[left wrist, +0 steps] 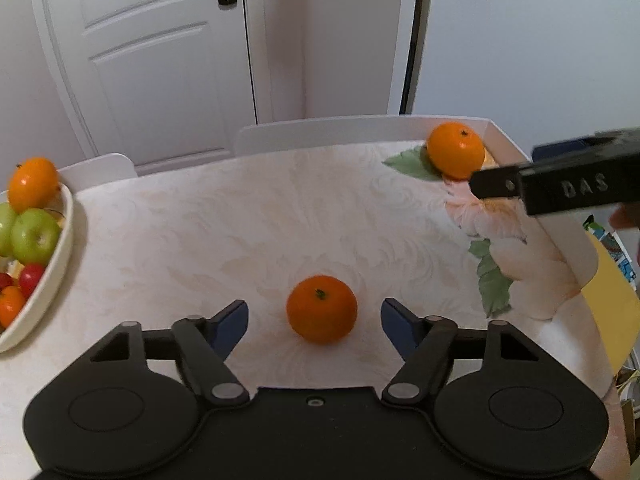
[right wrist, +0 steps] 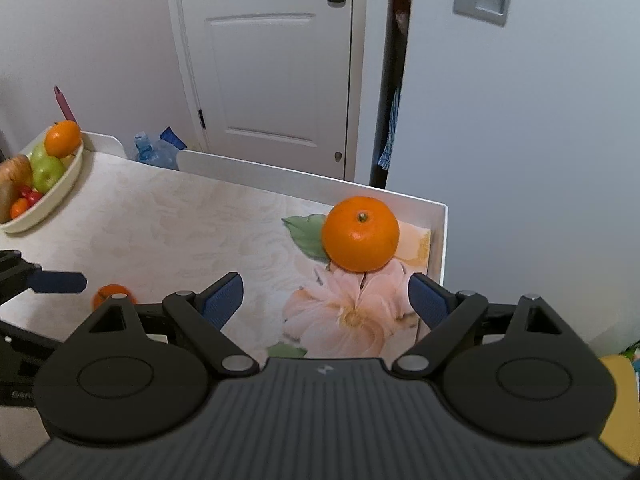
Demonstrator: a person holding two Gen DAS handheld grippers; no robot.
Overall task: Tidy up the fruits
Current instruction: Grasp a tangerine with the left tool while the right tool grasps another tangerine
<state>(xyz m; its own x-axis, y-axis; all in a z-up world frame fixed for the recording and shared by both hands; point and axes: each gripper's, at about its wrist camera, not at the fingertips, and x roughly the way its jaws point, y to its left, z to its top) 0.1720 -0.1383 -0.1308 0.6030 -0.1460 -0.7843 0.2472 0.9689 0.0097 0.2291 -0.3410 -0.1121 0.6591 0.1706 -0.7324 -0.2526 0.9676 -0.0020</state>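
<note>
An orange (left wrist: 321, 309) sits on the table between the blue pads of my open left gripper (left wrist: 315, 322), untouched; it shows partly hidden in the right wrist view (right wrist: 109, 293). A second orange (right wrist: 360, 238) rests near the table's far right corner, just ahead of my open right gripper (right wrist: 326, 300); it also shows in the left wrist view (left wrist: 456, 150). A white fruit bowl (left wrist: 54, 268) at the left holds an orange (left wrist: 33, 184), green apples (left wrist: 35, 235) and small red fruits. The bowl also shows in the right wrist view (right wrist: 60, 196).
The table (left wrist: 240, 232) has a pale floral cloth and a raised white rim (right wrist: 442, 236) at the back and right. A white door (right wrist: 272, 60) and wall stand behind. The right gripper's body (left wrist: 560, 184) reaches in at the right of the left wrist view.
</note>
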